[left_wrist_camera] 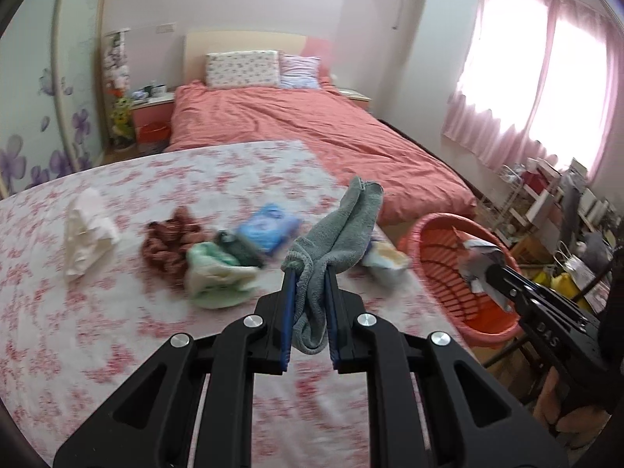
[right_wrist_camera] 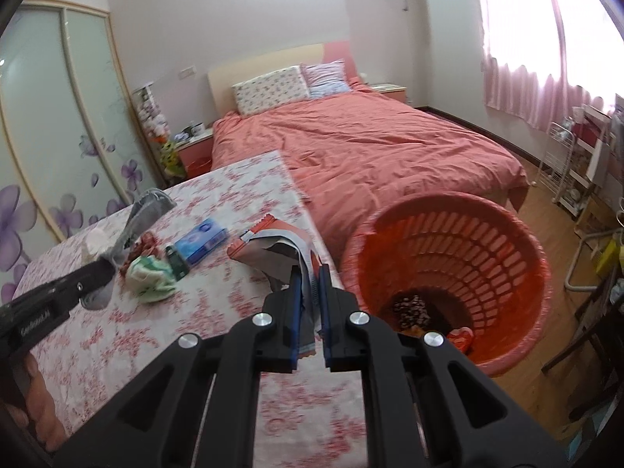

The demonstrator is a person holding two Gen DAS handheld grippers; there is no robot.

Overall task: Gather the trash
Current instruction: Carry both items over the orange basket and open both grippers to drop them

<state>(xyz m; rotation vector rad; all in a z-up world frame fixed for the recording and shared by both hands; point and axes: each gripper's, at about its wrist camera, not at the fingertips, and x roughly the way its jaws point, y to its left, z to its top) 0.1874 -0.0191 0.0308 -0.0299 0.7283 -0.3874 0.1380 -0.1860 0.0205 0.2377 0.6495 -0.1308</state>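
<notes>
Left hand-held gripper (left_wrist_camera: 308, 273): clamped on a grey cloth (left_wrist_camera: 335, 230), lifted above the floral tabletop (left_wrist_camera: 117, 312).
Right hand-held gripper (right_wrist_camera: 310, 273): closed on a crumpled wrapper (right_wrist_camera: 277, 245), held over the tabletop edge, just beside the red basket (right_wrist_camera: 518, 234).

The room was a bedroom with pale pinkish walls (right_wrist_camera: 241, 7). A bed (left_wrist_camera: 312, 124) under a coral duvet stood against the far wall, with a cream headboard (left_wrist_camera: 241, 41), a floral pillow (left_wrist_camera: 241, 68) and a striped pillow (left_wrist_camera: 300, 72). A nightstand (left_wrist_camera: 153, 111) sat to one side of it. Pink curtains (left_wrist_camera: 546, 78) glowed with strong daylight from the window. A sliding wardrobe (right_wrist_camera: 58, 117) had frosted panels printed with purple flowers. The floor (right_wrist_camera: 546, 234) was wood. A white wire rack (right_wrist_camera: 565, 163) stood below the window.
</notes>
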